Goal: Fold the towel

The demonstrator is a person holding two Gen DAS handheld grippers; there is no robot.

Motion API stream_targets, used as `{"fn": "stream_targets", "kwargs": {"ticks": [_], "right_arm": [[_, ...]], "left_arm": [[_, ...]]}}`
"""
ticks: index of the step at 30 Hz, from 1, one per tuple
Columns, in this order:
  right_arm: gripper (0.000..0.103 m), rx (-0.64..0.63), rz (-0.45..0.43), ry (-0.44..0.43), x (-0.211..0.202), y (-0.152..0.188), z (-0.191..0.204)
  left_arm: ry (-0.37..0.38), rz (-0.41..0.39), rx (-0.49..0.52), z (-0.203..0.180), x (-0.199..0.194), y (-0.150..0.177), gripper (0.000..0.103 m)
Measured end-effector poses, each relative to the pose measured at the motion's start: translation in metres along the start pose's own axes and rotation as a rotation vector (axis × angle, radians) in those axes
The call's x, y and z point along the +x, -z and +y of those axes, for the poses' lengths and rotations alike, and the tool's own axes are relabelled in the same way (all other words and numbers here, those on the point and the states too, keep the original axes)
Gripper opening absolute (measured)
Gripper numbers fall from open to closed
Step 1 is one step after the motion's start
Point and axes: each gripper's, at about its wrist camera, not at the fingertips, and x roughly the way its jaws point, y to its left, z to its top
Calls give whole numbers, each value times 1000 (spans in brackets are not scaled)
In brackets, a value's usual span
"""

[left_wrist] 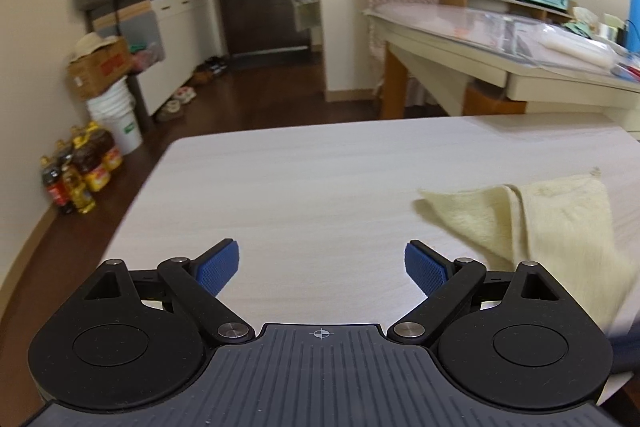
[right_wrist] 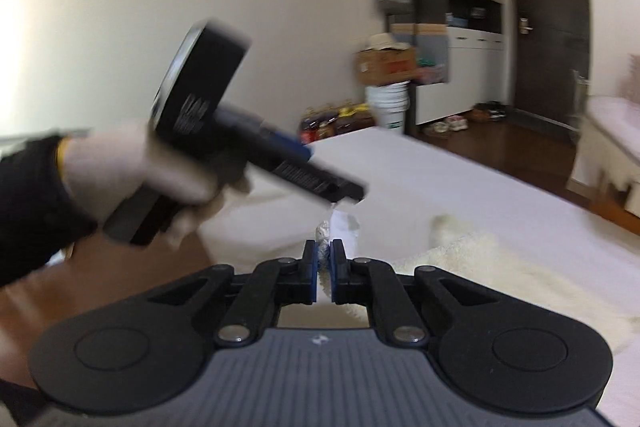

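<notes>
The pale yellow cloth towel (left_wrist: 560, 223) looks soft and fluffy, lying on a matt, pale wood-grain table (left_wrist: 304, 187). The matt black plastic left gripper (left_wrist: 322, 269) carries blue textured pads (left_wrist: 218, 267) and shiny metal pins.

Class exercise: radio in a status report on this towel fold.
Left gripper open, empty, over bare table. Right gripper shut on towel corner. Nothing in the way.

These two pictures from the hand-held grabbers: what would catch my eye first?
Probably the pale yellow towel lying on the white table, its corner pinched between the shut right gripper. Next, the left gripper, wide open over bare tabletop and holding nothing. The right view also shows a gloved hand carrying it.
</notes>
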Motion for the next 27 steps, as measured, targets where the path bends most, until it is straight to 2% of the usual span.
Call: {"fn": "stream_targets", "kwargs": {"ticks": [4, 6, 9, 14, 15, 16, 17, 20, 27], "right_arm": [[8, -28, 37, -90, 18, 1, 17], [18, -41, 76, -126, 26, 2, 22], [20, -39, 59, -113, 21, -2, 15], [27, 0, -3, 44, 3, -13, -22], [28, 21, 6, 104, 4, -17, -41], [30, 22, 10, 118, 2, -17, -41], [30, 24, 24, 164, 5, -18, -53], [30, 32, 70, 226, 25, -22, -87], [34, 14, 151, 219, 74, -30, -119]], "left_arm": [[-13, 3, -19, 12, -4, 6, 94], [-14, 3, -29, 18, -4, 9, 94], [-13, 2, -38, 23, -3, 11, 94], [8, -5, -40, 24, 0, 9, 94], [15, -7, -38, 23, 1, 8, 94], [22, -10, -36, 22, 1, 7, 94], [27, -12, -32, 20, 2, 6, 94], [50, -21, -26, 14, 6, 6, 94], [73, -17, -20, 12, 17, 2, 94]]}}
